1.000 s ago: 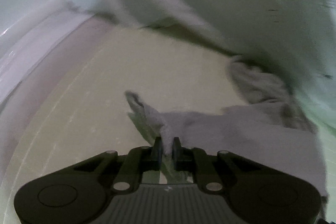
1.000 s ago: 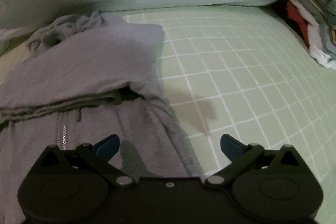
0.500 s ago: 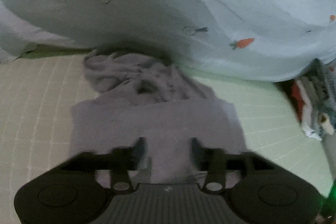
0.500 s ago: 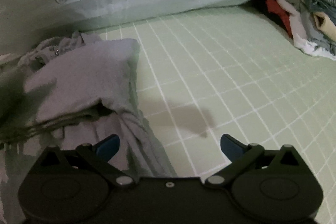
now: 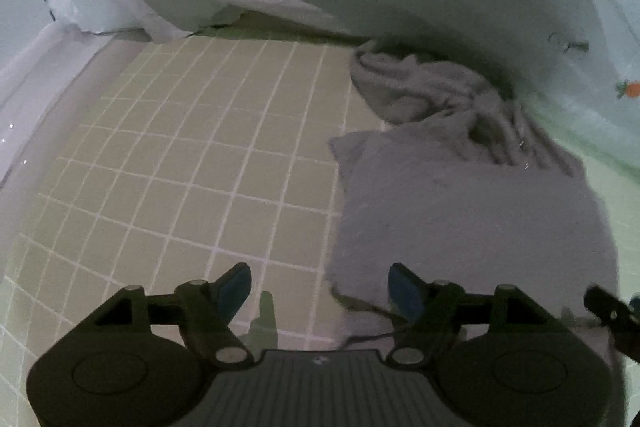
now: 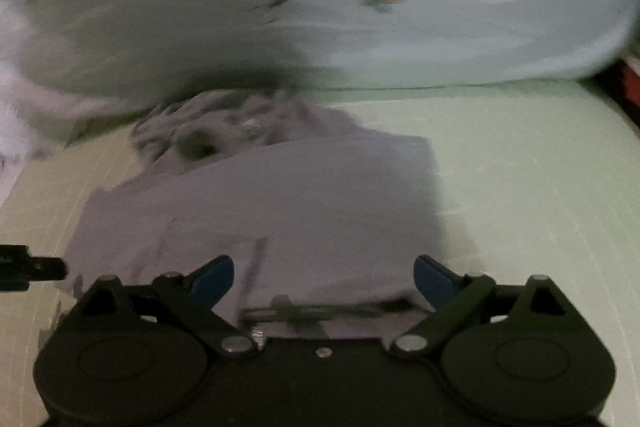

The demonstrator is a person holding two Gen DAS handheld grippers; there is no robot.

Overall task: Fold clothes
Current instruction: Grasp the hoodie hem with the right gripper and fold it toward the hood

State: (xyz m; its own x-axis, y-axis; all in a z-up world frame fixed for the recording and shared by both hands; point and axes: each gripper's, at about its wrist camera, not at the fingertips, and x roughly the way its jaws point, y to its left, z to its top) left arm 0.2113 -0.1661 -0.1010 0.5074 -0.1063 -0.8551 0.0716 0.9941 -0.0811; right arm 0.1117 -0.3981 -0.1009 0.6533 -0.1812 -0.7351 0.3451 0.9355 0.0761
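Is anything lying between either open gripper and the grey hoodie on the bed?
Nothing visible does. The left gripper hangs open at the grey hoodie's left edge, and the right gripper hangs open directly over it. Only checked sheet lies around it.

We see both grippers, left gripper [image 5: 320, 289] and right gripper [image 6: 324, 277]: matte black linkage bodies, silver pivot screws, blue fingertip pads; left has ribbed grey centre plate.
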